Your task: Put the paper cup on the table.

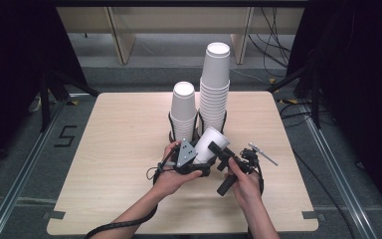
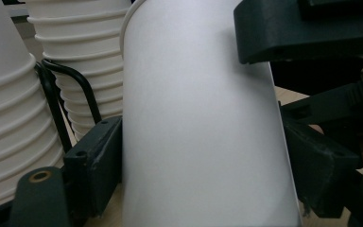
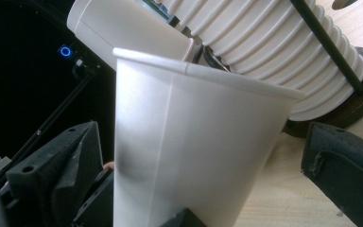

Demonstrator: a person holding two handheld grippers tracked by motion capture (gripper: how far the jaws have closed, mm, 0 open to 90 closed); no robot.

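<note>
One loose white paper cup [image 1: 210, 143] lay tilted above the tabletop [image 1: 114, 149], its rim toward two o'clock in the high view, just in front of two stacks of cups. The left gripper [image 1: 199, 155] was closed on it, its two black jaws pressed against opposite sides of the cup's wall in the left gripper view, where the cup [image 2: 203, 123] stood between them. The right gripper [image 1: 220, 155] sat at three o'clock of the cup; in the right gripper view its two jaws stood wide, one on each side of the cup [image 3: 189, 146], with a gap showing at the right jaw, so it held nothing. The short stack [image 1: 183, 112] stood at eleven o'clock of the cup and the tall stack [image 1: 215, 84] at twelve, each in a black wire holder [image 1: 171, 130], the two touching side by side.
</note>
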